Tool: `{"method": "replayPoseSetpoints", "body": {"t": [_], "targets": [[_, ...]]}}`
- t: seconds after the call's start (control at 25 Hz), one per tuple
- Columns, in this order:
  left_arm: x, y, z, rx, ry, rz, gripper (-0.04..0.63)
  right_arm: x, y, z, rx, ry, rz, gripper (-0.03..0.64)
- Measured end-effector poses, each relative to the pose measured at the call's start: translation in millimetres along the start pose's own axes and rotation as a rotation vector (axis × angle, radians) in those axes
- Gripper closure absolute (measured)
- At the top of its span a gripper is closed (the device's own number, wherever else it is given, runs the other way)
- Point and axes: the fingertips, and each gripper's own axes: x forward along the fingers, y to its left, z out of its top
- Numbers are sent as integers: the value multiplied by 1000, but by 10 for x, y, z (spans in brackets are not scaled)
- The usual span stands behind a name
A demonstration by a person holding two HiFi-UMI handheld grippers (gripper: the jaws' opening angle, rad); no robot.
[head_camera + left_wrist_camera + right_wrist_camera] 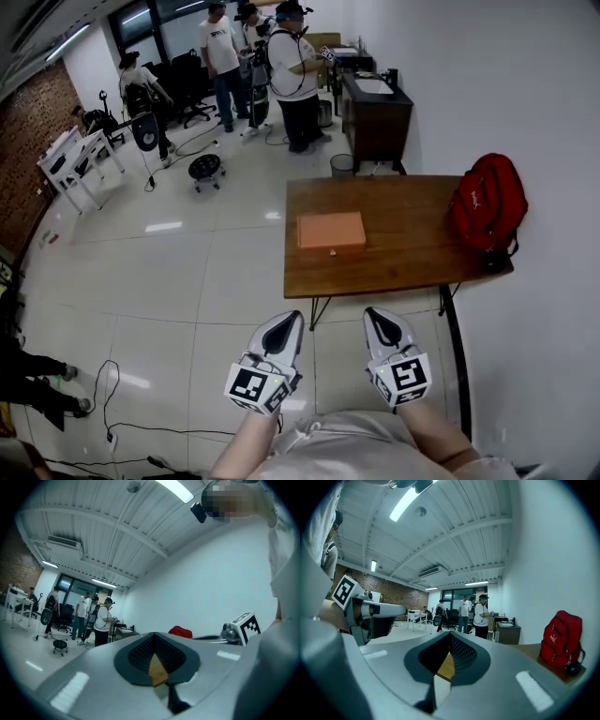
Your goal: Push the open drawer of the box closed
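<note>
An orange box (331, 232) lies flat on the wooden table (403, 253), with a small knob (332, 252) on the front face toward me. From here I cannot tell how far its drawer stands out. My left gripper (289, 323) and right gripper (375, 319) hang side by side close to my body, short of the table's near edge and well apart from the box. Both point toward the table. In the left gripper view the left gripper (157, 660) is shut on nothing, and in the right gripper view the right gripper (449, 660) is the same.
A red backpack (486, 202) sits on the table's right end against the white wall. Behind the table are a dark cabinet (375, 112) and a bin (343, 165). Several people stand at the back near a rolling stool (204, 168). Cables (112, 412) lie on the tiled floor at left.
</note>
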Motion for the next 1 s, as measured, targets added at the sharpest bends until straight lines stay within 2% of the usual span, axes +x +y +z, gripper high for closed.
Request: {"method": "replayPoseSetpoints", "body": {"t": [0.24,0.44,1.0], "targets": [[23,-91,-166,-21,37,5,589,-93,-24,-84,8,17,32,615],[94,-154,-167,-1,49,-4,589,-130,-33,-84,-2,16,64,615],[156,-343,-214,13,57,-21,589,-176,-160,-111,17,12,70,615]]}}
